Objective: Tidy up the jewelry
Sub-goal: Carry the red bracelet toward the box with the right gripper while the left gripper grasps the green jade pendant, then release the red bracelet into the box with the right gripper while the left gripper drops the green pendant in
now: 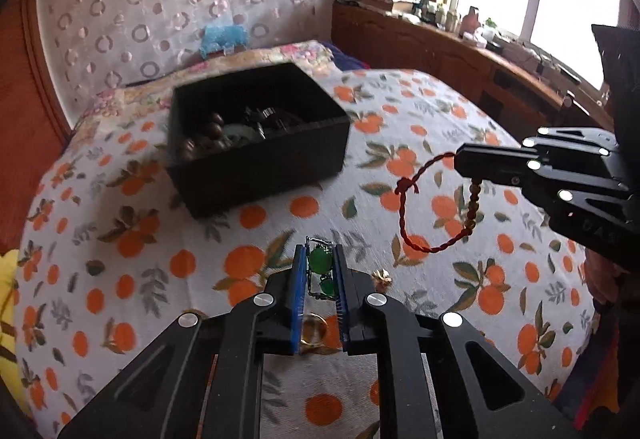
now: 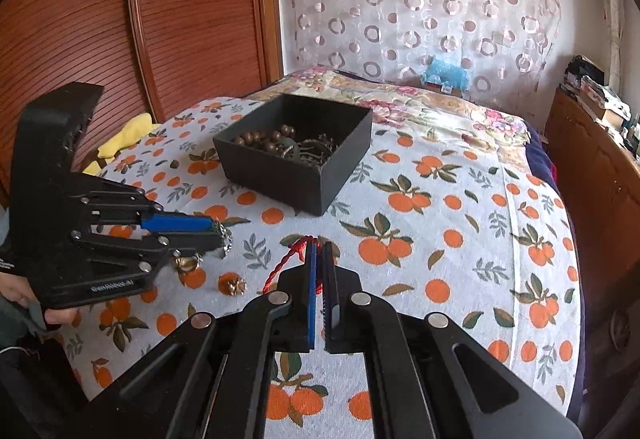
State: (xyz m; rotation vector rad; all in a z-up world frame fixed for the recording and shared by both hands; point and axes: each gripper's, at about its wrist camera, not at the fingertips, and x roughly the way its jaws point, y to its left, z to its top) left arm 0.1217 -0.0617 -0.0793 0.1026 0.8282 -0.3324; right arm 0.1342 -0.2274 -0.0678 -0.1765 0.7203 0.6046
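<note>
Low in the left wrist view, the left gripper (image 1: 320,271) pinches a green-stone chain piece (image 1: 321,264); it could slip, since only the thin stones are caught. At right, the right gripper (image 1: 460,159) is pressed together on a red cord bracelet (image 1: 416,215) whose hanging loop could snag. One black box (image 1: 256,135) of jewelry sits upper centre. Counted loose on the bedspread (image 1: 120,279): one small gold piece (image 1: 382,276), one ring (image 1: 314,331).
</note>
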